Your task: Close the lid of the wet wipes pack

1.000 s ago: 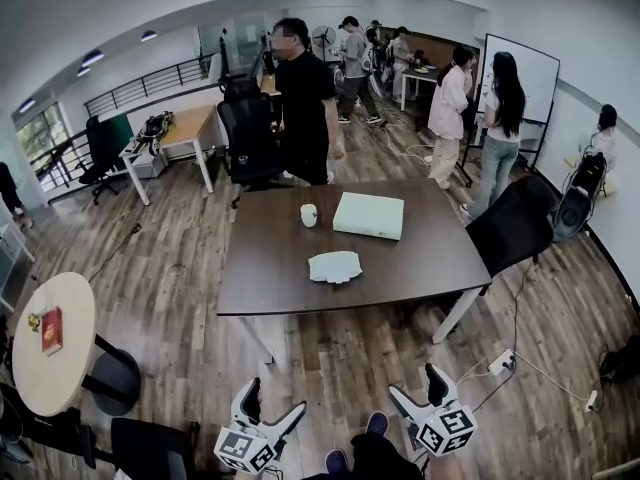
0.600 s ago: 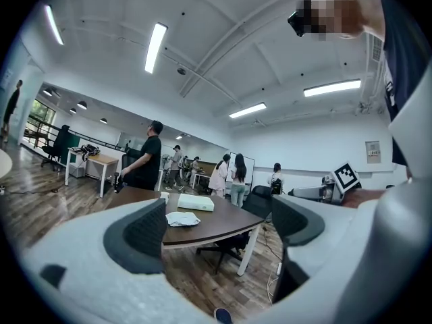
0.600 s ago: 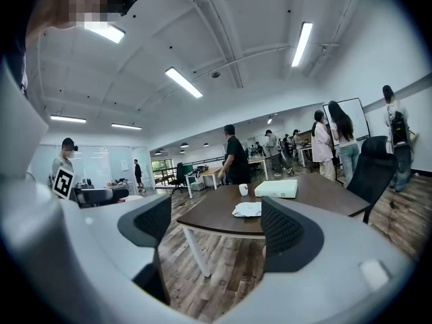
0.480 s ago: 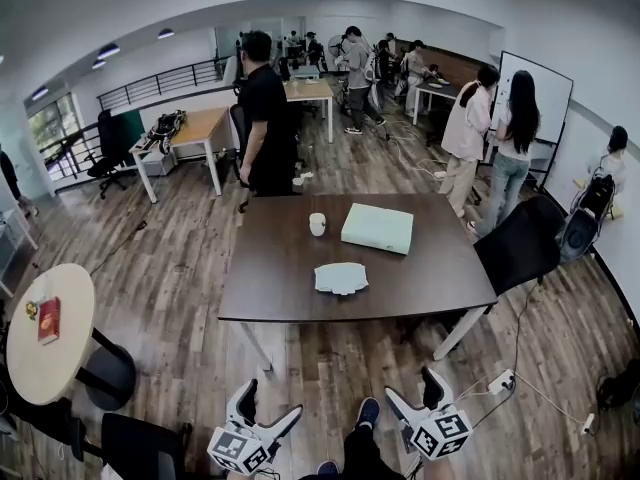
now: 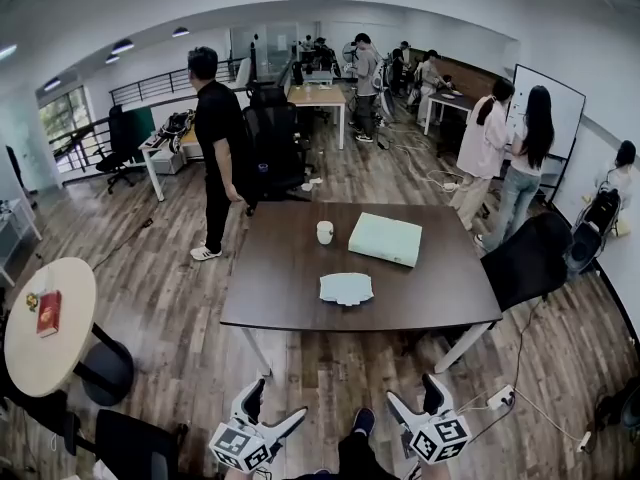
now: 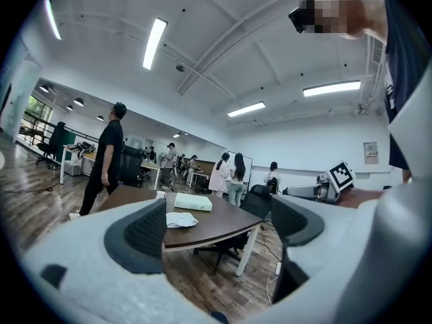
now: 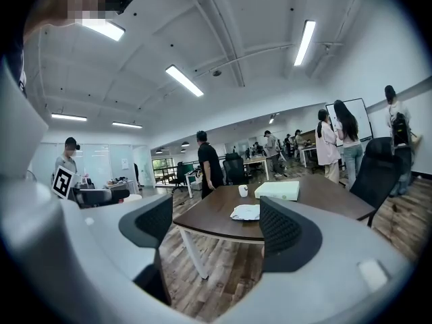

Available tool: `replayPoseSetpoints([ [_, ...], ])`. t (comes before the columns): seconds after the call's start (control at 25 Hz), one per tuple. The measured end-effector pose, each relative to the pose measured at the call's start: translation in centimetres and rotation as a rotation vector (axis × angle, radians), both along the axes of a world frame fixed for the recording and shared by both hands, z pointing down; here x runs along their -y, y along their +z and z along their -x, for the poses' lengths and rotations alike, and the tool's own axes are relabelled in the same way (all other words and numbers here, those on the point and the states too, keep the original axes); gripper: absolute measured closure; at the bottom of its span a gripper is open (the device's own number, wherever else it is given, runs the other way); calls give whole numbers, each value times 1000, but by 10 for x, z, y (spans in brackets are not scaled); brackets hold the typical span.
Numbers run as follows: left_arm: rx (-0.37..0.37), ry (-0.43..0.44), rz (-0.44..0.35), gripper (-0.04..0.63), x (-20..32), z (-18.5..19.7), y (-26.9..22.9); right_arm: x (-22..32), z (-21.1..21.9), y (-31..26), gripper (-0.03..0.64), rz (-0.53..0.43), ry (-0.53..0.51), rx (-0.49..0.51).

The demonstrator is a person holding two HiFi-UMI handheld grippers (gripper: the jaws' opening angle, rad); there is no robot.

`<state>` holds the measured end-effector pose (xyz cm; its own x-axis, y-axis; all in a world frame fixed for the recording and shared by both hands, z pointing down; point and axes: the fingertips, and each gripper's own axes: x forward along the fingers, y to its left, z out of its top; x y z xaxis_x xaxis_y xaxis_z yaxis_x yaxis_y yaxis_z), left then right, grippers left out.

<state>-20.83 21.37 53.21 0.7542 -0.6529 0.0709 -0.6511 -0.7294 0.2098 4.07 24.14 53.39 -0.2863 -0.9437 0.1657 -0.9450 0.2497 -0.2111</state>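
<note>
Holding nothing, left gripper (image 5: 278,398) and right gripper (image 5: 411,388) stand with jaws wide apart. Well ahead of both lies the wet wipes pack (image 5: 346,288) — too small to tell whether shut.

Matt dark table (image 5: 420,298) – glossy wood floor (image 5: 170,298).

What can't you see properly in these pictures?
The wet wipes pack: too far and small in every view to tell whether its lid is open or shut.
The cup: head view, too small to see inside.
The red book on the round table: head view, print too small to read.
Handles of the left gripper and right gripper: cut off by the head view's bottom edge.
</note>
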Motion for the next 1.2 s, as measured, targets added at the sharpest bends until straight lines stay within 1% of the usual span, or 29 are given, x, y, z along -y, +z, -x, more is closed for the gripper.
replayPoseSetpoints([
  [0.2,2,0,-10,123,23,-13,2,23,-9,0,202,-2,-12,4],
  [0.32,5,0,2,123,38,-19,3,37,-13,6,201,19,-14,1],
  [0.52,18,5,18,123,68,-33,7,72,-23,6,202,19,-26,14],
  [0.72,36,-14,28,123,111,-48,11,116,-38,12,202,29,-45,2],
  [0.88,42,-38,20,123,152,-63,10,157,-56,17,204,36,-64,0],
  [1.08,56,-84,22,123,206,-87,7,210,-83,19,204,55,-88,-59],
  [1.2,71,-100,23,123,235,-105,4,240,-104,18,204,57,-90,-72],
])
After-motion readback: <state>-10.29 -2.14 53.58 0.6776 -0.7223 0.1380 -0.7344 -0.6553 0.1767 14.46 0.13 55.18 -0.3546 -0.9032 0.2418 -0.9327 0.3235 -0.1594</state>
